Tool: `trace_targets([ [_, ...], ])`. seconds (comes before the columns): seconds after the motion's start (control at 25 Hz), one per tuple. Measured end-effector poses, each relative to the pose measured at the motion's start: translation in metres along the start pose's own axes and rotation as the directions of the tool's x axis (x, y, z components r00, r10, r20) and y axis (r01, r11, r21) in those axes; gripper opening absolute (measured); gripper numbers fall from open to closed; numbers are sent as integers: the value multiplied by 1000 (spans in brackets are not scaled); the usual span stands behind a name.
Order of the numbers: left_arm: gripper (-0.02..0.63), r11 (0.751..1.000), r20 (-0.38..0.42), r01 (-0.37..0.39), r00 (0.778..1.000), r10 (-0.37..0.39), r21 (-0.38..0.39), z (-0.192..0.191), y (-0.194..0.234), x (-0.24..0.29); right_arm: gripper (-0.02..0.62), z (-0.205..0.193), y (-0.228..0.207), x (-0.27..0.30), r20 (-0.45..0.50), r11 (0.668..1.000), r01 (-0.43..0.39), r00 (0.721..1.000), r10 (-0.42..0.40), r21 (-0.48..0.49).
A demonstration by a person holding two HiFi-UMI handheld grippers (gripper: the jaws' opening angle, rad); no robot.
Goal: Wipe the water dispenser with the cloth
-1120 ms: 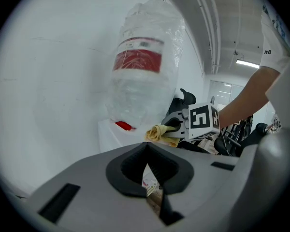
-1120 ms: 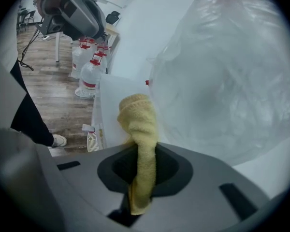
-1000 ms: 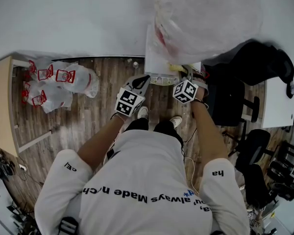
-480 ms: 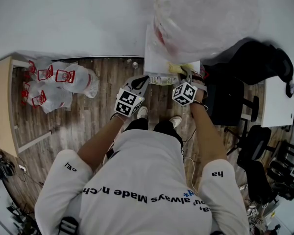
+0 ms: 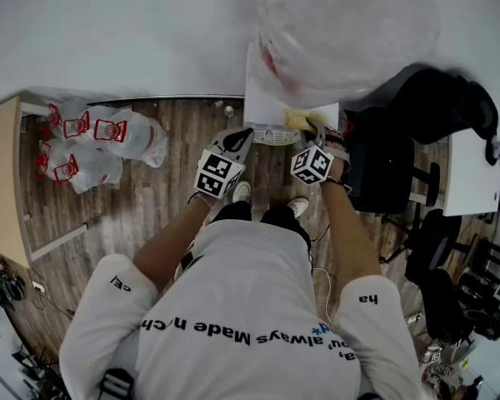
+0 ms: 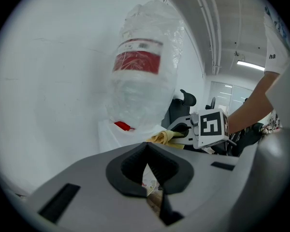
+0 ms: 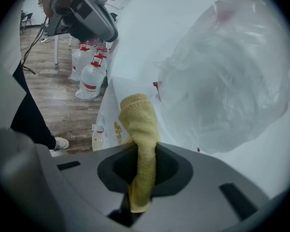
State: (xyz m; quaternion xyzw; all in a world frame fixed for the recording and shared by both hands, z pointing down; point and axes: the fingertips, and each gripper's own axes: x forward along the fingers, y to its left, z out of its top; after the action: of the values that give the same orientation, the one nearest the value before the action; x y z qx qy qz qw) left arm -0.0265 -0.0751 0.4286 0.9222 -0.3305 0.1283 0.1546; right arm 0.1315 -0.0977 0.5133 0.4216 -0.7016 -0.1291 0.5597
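Drawing slightly nearer since a second ago, the right gripper (image 5: pixel 314 136) is pinching the yellow cloth (image 5: pixel 298 120) (a bunched wad sticking out past the jaws) and holding it at the near top edge of the white water dispenser (image 5: pixel 262 90), below the plastic-wrapped bottle (image 5: pixel 350 32). Just left, the left gripper (image 5: pixel 236 142) is hovering, jaws pressed together on nothing.
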Motion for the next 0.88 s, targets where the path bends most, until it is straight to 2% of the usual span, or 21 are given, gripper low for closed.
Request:
trace_targets([
  [0.36, 17, 1000, -5, -1, 1000, 1, -6, 0, -1, 4, 49, -2, 3, -5, 10, 1000, -24, 1000, 24, 18],
  [0.52, 17, 1000, -3, -5, 1000, 5, -11, 3, -2, 7, 57, -13, -25, -13, 43, 989, 33, 998, -40, 145],
  [0.88, 17, 999, 8, -2, 1000, 2, -39, 11, -3, 12, 57, -61, -92, 7, -31, 989, 109, 994, -106, 97],
])
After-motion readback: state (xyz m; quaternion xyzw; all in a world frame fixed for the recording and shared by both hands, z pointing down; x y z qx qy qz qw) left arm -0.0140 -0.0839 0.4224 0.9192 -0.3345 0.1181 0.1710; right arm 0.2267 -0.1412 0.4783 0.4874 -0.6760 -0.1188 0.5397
